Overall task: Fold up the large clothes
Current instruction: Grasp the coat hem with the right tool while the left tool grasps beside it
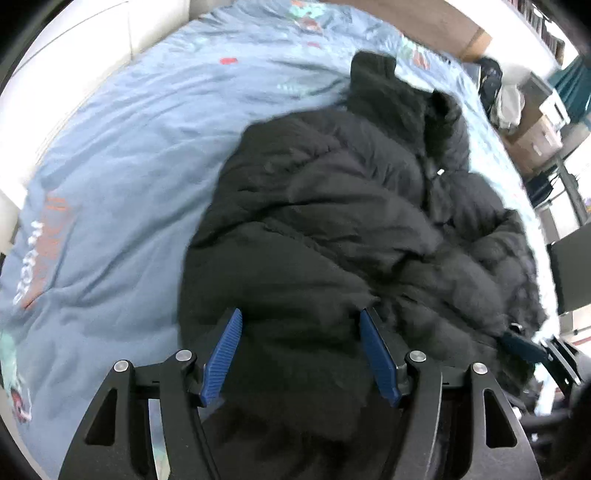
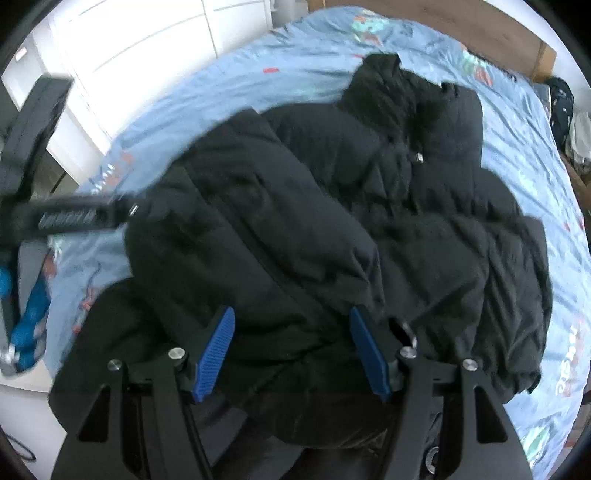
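A large black puffer jacket (image 1: 332, 206) lies bunched on a light blue bedsheet (image 1: 122, 155), its collar toward the far end. My left gripper (image 1: 301, 317) is open over the jacket's near hem, blue pads spread wide with the fabric between and under them. In the right wrist view the same jacket (image 2: 369, 206) lies with a side folded over its middle. My right gripper (image 2: 291, 314) is open over the near hem. The left gripper (image 2: 66, 218) shows blurred at the jacket's left edge, and the right gripper (image 1: 532, 350) at its right edge.
The bed fills most of both views. White cupboards (image 2: 129, 48) stand beyond the left side. A wooden headboard (image 2: 443, 22) is at the far end. Boxes, shelves and clutter (image 1: 535, 122) stand past the bed's right side. A blue object (image 2: 26, 325) is at the lower left.
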`<state>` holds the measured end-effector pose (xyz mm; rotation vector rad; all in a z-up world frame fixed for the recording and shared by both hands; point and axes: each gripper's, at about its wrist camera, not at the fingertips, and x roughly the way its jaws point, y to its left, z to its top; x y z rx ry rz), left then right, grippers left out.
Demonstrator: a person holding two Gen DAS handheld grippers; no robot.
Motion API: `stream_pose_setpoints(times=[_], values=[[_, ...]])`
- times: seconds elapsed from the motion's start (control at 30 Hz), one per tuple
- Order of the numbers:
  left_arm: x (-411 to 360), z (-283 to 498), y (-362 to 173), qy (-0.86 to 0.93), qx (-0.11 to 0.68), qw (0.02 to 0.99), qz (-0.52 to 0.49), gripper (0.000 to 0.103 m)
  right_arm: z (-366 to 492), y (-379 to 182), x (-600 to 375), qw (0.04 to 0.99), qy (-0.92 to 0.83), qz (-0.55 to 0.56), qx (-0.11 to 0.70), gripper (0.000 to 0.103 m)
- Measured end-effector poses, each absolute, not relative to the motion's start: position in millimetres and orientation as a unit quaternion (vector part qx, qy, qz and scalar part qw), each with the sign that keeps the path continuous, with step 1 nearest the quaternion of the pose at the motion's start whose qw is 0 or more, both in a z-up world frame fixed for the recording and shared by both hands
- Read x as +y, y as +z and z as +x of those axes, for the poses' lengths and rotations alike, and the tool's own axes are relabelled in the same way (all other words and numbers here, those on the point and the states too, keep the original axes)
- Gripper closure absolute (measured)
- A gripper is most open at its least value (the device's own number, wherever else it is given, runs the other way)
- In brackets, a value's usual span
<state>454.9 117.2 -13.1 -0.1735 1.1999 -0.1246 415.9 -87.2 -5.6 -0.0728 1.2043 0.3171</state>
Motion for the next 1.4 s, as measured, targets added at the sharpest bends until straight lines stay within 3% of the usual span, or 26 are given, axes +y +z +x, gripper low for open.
stream_pose_setpoints(times=[0.1,0.13,0.3,0.5,0.67,0.93,1.2,1.4], values=[[112.7,462.6,-51.6,-0.050,0.584,0.808,-0.066,0.020,409.7,-29.3,-99.1,0.800,0.142,-0.040,0.582,0.039],[112.0,462.3,-59.7,-0.050,0.587,0.805,-0.068,0.020,406.3,-37.8,-104.7,0.796,0.142,-0.039,0.587,0.039],[110.5,457.7,-41.7,-0.056,0.583,0.808,-0.059,0.020,397.2,-44.7,-115.7,0.785,0.155,-0.039,0.598,0.039],[105.7,471.1,6.9,-0.081,0.539,0.838,-0.032,0.020,400.2,-0.1,-121.8,0.805,0.180,-0.041,0.565,0.039],[88.5,507.2,-12.5,-0.076,0.532,0.843,-0.017,0.020,420.1,11.1,-112.1,0.824,0.182,-0.051,0.534,0.039],[71.1,513.7,-55.8,-0.078,0.535,0.841,-0.002,0.020,419.1,-49.2,-121.0,0.806,0.163,-0.052,0.567,0.037],[85.6,489.2,-33.5,-0.083,0.526,0.846,-0.021,0.020,414.0,-55.6,-135.3,0.801,0.145,-0.011,0.581,0.035],[90.7,448.9,-16.3,-0.082,0.507,0.858,-0.021,0.020,393.1,-17.9,-134.8,0.825,0.132,-0.013,0.550,0.035]])
